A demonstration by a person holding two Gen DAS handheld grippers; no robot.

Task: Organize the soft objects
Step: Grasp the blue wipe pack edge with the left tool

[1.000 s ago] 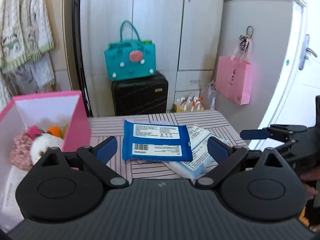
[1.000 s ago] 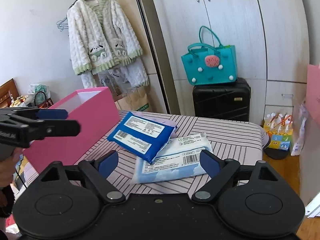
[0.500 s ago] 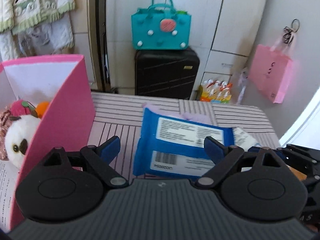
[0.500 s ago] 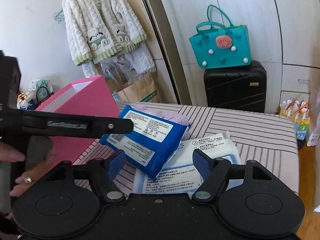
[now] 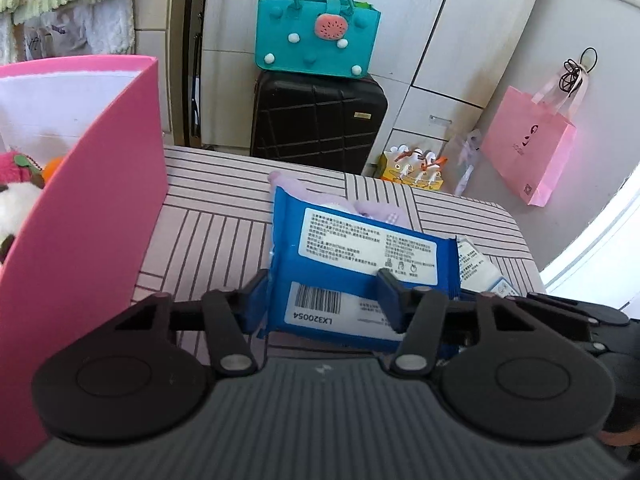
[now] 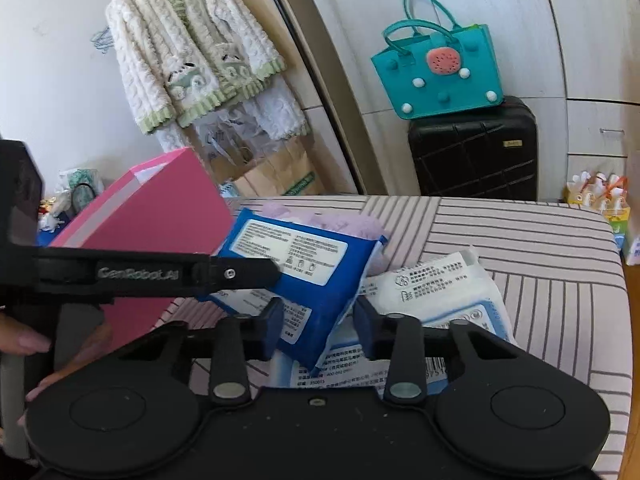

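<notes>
A blue wipes pack [image 5: 360, 268] lies on the striped table, over a purple soft item [image 5: 372, 210] and a white pack [image 6: 440, 284]. My left gripper [image 5: 324, 300] has its fingers on both sides of the blue pack's near end, closed in on it. My right gripper [image 6: 318, 320] is partly closed around the blue pack's near corner [image 6: 320, 312], above the white pack. The left gripper's finger [image 6: 240, 272] crosses the right wrist view. A pink box [image 5: 80, 216] at the left holds plush toys [image 5: 16, 200].
The table's far edge [image 5: 400, 184] faces a black suitcase [image 5: 316, 120] with a teal bag [image 5: 316, 36] on it. A pink paper bag [image 5: 528, 148] hangs at the right. A fluffy cardigan [image 6: 192, 52] hangs on the left wall.
Both grippers have moved forward and down onto the blue pack, and both have narrowed their fingers around it. The pack's near end now sits between the left fingers.
</notes>
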